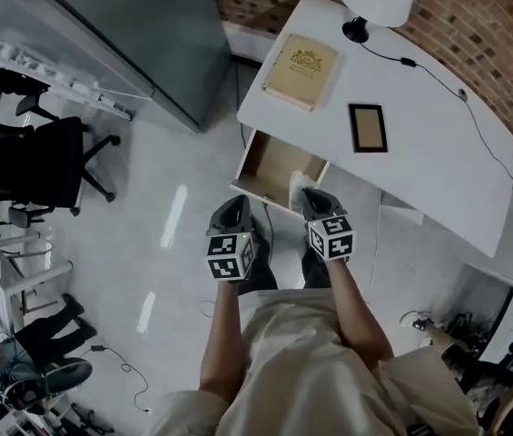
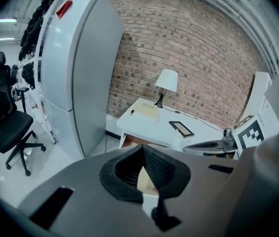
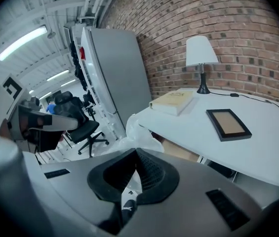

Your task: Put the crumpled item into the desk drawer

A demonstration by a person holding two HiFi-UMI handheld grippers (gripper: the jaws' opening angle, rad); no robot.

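Crumpled plastic held at the open drawer

The right gripper has its jaws pinched on the crumpled plastic, which hangs over the front right corner of the drawer. The drawer is pulled out from the desk's near edge. The left gripper, just beside the right one, has its jaws pressed together on nothing.

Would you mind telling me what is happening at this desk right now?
A person stands at the white desk with a gripper in each hand. The right gripper is shut on a crumpled plastic item, held at the front edge of the open drawer, not yet inside. The left gripper is shut and empty alongside.
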